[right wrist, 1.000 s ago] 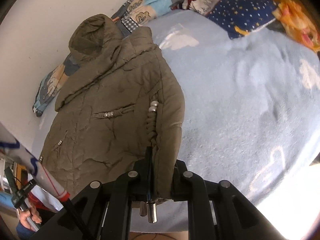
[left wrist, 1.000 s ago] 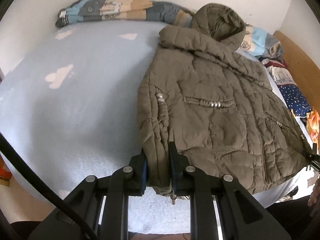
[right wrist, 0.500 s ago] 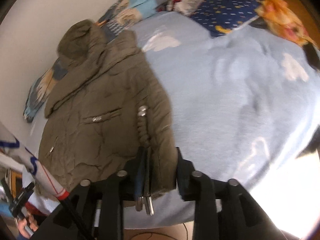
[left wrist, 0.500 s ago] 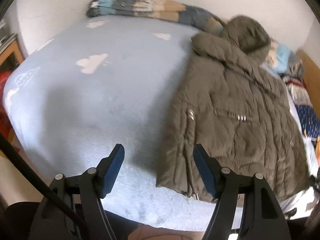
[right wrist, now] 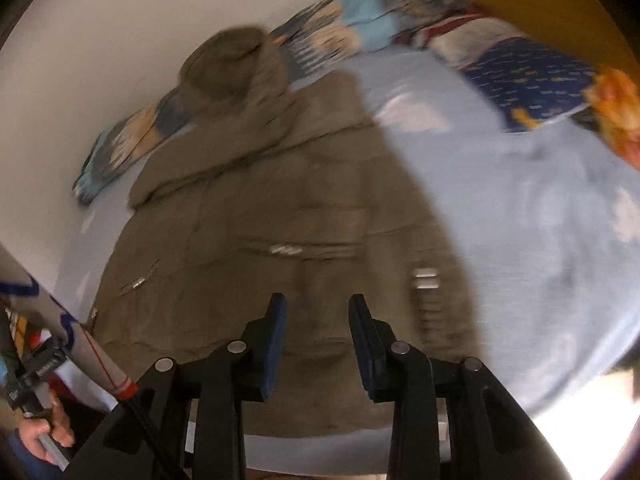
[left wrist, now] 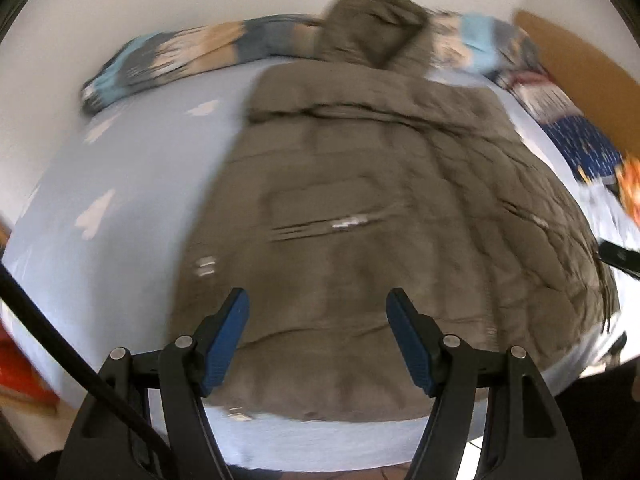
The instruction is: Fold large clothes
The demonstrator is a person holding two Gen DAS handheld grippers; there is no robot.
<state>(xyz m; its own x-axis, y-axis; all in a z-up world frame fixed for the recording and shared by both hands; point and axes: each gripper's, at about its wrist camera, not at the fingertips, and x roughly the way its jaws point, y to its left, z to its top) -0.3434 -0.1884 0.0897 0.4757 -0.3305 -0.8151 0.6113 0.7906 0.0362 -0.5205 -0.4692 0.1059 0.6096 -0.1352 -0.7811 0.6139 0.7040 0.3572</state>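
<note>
Since a second ago both our tools have let go of the jacket's side edges and swung in over its middle; the two sides now lie folded in, so the coat is a narrower block. In the left wrist view our left tool (left wrist: 316,312) hangs at six o'clock with its blue pads standing wide apart and nothing between them, the fabric lying below. Our right tool (right wrist: 316,316) sits at six o'clock in its own view, its jaws opening, narrower than the left, and also clear of the cloth.

The jacket (left wrist: 380,220) lies flat on its back at the centre of the bed (left wrist: 132,184), hem toward us at the near edge, probably so that the next fold can carry the hem up toward the collar. Motion blur smears the quilting, so we cannot say exactly how the tucked sides overlap, though the pocket zip (left wrist: 348,222) faces up.

Further off, at twelve o'clock, the hood (left wrist: 372,24) rests on a striped blanket (left wrist: 192,52) rolled against the wall. At two o'clock a heap of other laundry (left wrist: 576,140) waits along the wooden bed board, kept apart from the working space.
</note>
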